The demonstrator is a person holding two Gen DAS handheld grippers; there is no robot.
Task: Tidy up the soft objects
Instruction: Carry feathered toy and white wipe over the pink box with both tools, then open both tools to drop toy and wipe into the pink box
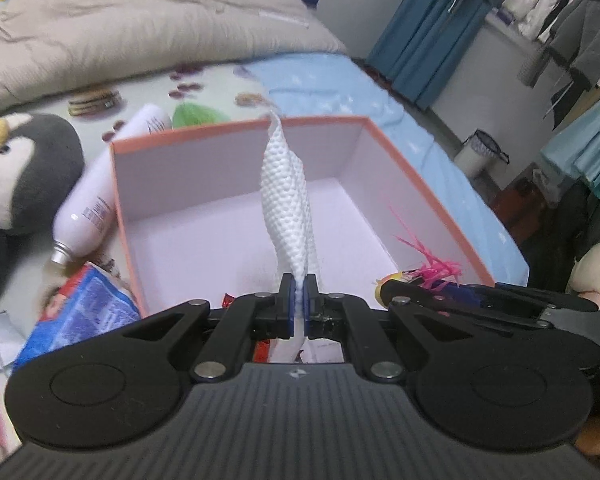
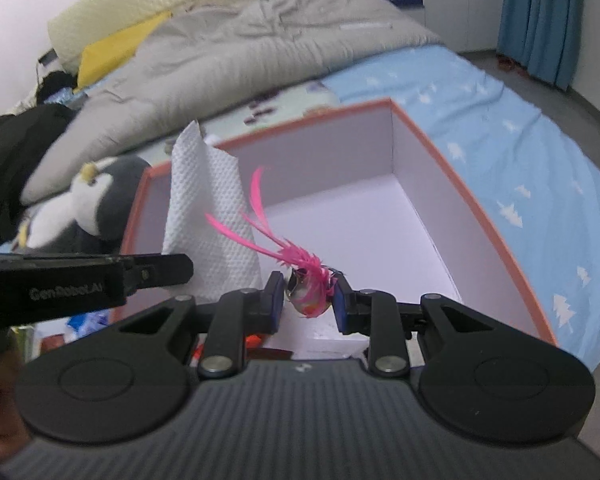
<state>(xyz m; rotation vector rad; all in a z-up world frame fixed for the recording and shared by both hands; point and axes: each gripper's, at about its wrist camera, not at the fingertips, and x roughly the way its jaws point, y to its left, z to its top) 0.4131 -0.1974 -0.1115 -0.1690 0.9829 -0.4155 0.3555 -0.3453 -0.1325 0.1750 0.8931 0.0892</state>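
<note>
L hand-held gripper point(image 1: 299, 294) pinches tissue point(image 1: 286, 196), R point(image 2: 307, 297) clamps feather toy point(image 2: 308, 296) over box point(image 2: 496, 216); penguin point(image 1: 24, 168), bottle point(image 1: 88, 208) beside.

The penguin plush point(image 1: 18, 168) is cut off at the left edge; box's point(image 1: 236, 124) near wall hidden.

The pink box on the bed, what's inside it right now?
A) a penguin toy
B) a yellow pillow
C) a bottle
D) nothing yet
D: the pink box shows only its bare pale floor in both views; the penguin toy and the bottle lie outside it on the bed, and the white paper towel and the pink feather toy are each held in a tool above it.
</note>
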